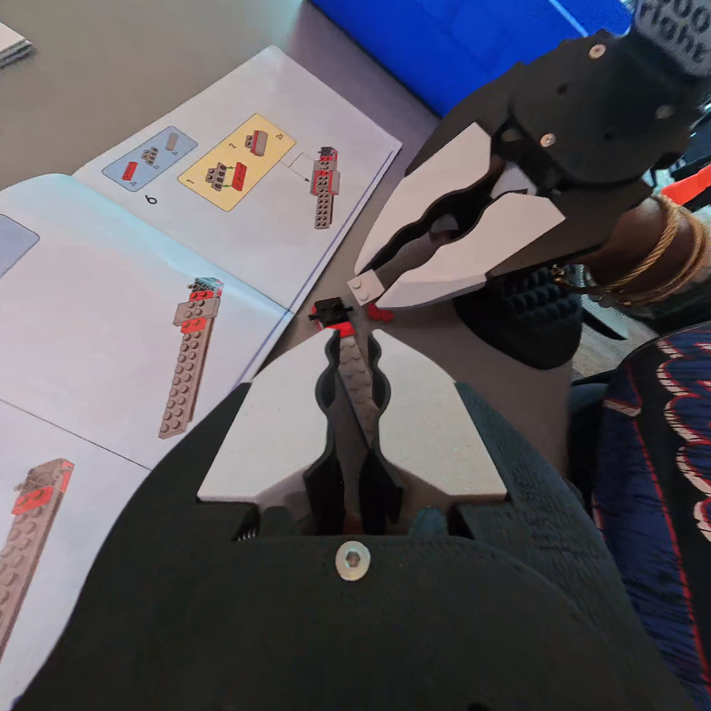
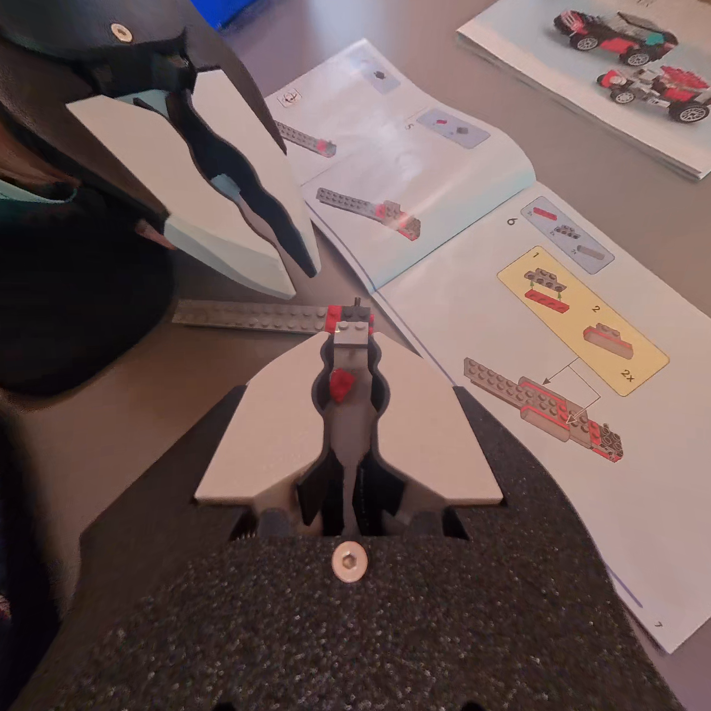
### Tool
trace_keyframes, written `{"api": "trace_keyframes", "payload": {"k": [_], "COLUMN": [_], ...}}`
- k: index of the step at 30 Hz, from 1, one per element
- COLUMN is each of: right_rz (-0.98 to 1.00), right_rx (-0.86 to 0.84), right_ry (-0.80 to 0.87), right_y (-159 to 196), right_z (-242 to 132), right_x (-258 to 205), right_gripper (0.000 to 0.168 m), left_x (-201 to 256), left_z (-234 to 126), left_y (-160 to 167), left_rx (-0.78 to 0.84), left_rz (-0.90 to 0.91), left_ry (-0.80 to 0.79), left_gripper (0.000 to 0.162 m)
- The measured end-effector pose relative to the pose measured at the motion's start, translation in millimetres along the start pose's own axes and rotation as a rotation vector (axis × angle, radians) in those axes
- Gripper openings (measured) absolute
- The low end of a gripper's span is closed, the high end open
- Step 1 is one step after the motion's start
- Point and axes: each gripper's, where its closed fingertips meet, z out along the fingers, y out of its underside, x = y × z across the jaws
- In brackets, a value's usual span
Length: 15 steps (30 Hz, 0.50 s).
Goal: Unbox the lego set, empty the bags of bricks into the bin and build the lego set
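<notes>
The plate (image 2: 250, 316) lies flat on the counter (image 2: 384, 23), long axis left-right, its red-and-black end just beyond the right fingers (image 2: 323, 369) (clamped on a small grey brick (image 2: 349, 334)), while the left fingers (image 2: 246, 192) hover, seemingly closed and empty.

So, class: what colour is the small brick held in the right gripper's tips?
Light grey brick, clearest in the right wrist view.
</notes>
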Motion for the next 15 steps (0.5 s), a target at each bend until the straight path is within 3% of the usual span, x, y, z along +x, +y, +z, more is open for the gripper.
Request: {"api": "trace_keyframes", "payload": {"k": [15], "right_rz": [0.008], "right_rx": [-0.006], "right_ry": [0.052], "right_y": [0.0], "right_z": [10.0], "right_x": [2.0], "right_gripper": [0.016], "left_x": [-4.4], "left_z": [9.2], "left_y": [5.8], "left_rx": [0.02], "left_rz": [-0.016], "left_ry": [0.037], "left_gripper": [0.018]}}
